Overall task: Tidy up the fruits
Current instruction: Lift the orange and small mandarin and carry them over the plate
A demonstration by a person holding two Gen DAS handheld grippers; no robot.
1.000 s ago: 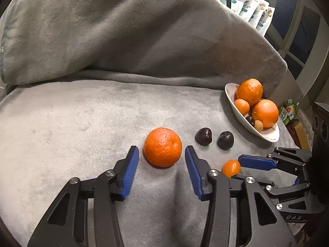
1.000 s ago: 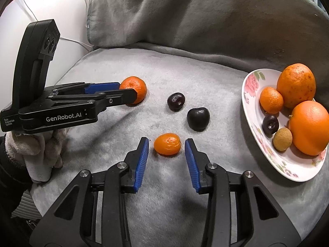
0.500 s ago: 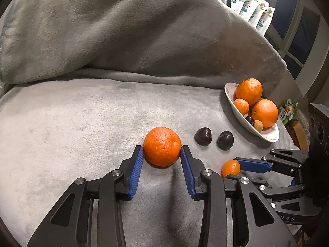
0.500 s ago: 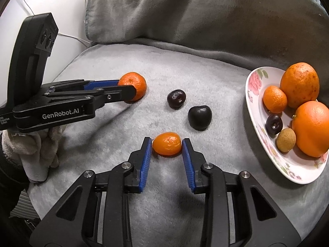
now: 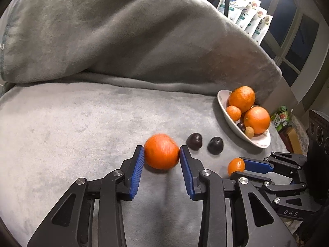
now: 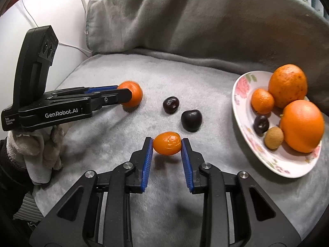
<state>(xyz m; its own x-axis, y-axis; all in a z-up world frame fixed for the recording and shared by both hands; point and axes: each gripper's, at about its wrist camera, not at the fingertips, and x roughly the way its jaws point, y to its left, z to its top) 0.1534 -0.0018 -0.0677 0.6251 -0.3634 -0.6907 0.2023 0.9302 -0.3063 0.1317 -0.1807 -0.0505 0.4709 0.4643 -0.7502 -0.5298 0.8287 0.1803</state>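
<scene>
The mandarin (image 5: pixel 161 154) and the kumquat (image 6: pixel 167 143) lie on the grey blanket (image 5: pixel 82 127), each pinched between blue pads. The left claw (image 5: pixel 161 160) is closing on the mandarin; the right claw (image 6: pixel 167 148) grips the kumquat. Next, I judge, both lift toward the plate (image 6: pixel 242 86).

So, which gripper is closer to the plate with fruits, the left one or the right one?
Right. The right gripper, shut on the kumquat, is beside the plate. The left gripper, closing on the mandarin, sits beyond two dark cherries.
</scene>
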